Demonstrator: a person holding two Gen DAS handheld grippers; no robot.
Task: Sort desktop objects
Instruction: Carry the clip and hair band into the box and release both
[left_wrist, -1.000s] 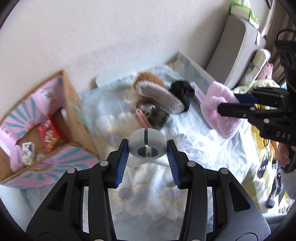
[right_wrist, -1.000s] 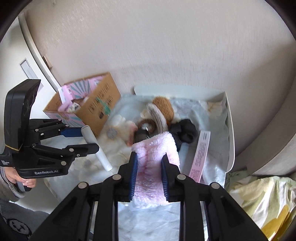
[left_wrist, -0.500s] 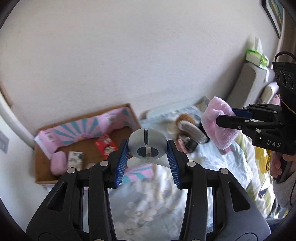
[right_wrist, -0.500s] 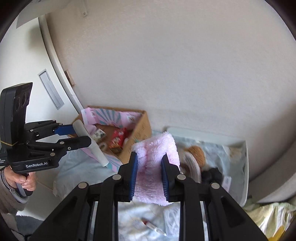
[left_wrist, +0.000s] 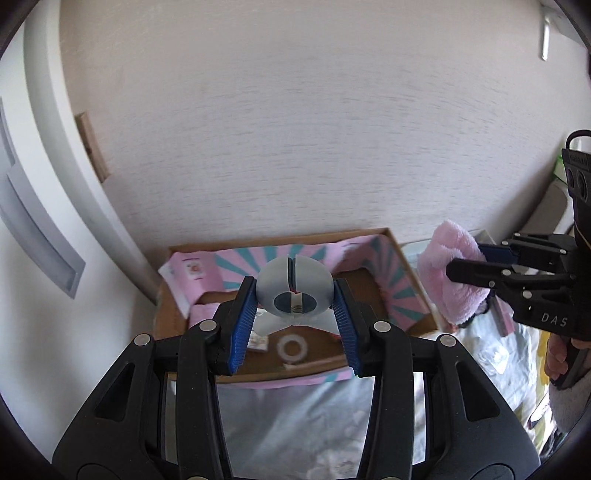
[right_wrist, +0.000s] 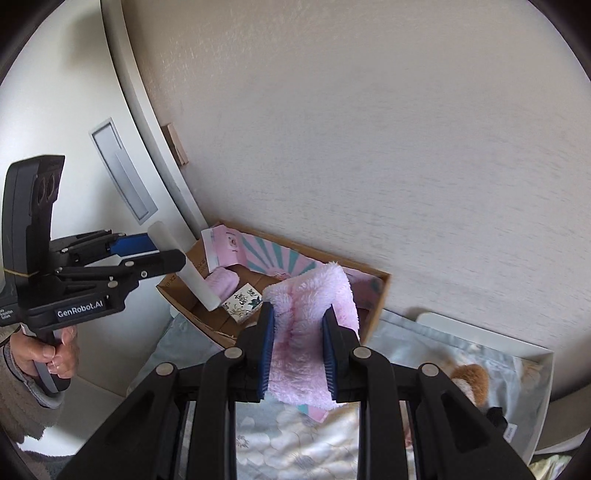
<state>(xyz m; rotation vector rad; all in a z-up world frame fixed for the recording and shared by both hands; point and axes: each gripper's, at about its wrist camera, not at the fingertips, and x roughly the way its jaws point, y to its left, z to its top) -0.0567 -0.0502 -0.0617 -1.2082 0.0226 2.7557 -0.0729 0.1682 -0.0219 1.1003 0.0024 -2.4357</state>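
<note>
A: Starting closest in, what are the left tongs (left_wrist: 293, 317) gripping?

B: They are clamping a white tube (left_wrist: 291, 291), its rounded grey-white cap end facing the lens, blue pads pressing on both sides. In the right wrist view the same tube (right_wrist: 188, 269) is slanting down out of the left tongs (right_wrist: 162, 245), hanging above the near-left corner of the cardboard box (right_wrist: 380, 291).

A: And the right tongs (right_wrist: 298, 347)?

B: They are squeezing a fluffy pink cloth (right_wrist: 310, 325), pads close together with the fabric bunching up between them. The cloth is hanging over the near edge of the box. From the left wrist view, the right tongs (left_wrist: 465, 264) are holding the pink cloth (left_wrist: 450, 273) just beside the box's right wall.

A: What is sitting inside the cardboard box (left_wrist: 184, 321)?

B: Its inner flaps are showing a pink and teal sunburst print. On the box floor a small patterned packet (right_wrist: 245, 301) is lying, with a pink soft item (right_wrist: 221, 282) behind it, nearer the far-left corner. A white ring (left_wrist: 293, 348) is lying near the box's front wall.

A: Beyond the box?

B: A pale floral sheet (right_wrist: 295, 443) is spreading out in front of the box, and to the box's right a white tray (right_wrist: 532, 354) is holding a brown plush toy (right_wrist: 471, 380). A person's hand (right_wrist: 48, 354) is gripping the left handle. The box's back is sitting against a textured wall (left_wrist: 295, 147).
</note>
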